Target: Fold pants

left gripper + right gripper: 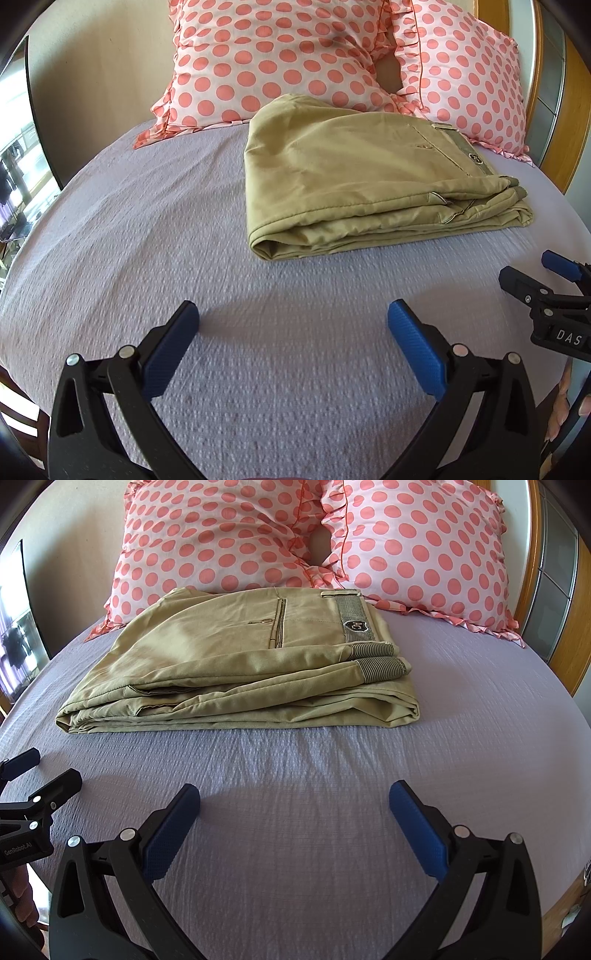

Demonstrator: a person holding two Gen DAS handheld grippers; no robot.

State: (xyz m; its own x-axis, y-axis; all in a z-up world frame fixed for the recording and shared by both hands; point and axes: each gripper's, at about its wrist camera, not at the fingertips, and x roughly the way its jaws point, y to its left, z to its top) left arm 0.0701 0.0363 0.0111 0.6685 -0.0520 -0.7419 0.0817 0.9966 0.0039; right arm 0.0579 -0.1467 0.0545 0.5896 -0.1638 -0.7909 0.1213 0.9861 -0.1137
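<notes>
This is a bedroom in someone's home. A bed fills the room's middle, made up with a lilac, crinkle-textured bedspread. At the head of the bed two frilled pillows in pale pink with coral polka dots lean against a plain cream wall. Past the bed's right side runs a curved wooden frame with grey frosted panels, like a wardrobe door or a headboard surround; I cannot tell which. Off the bed's left side a bright window or mirror shows daylight. A folded pair of khaki pants lies on the bed just before the pillows.
</notes>
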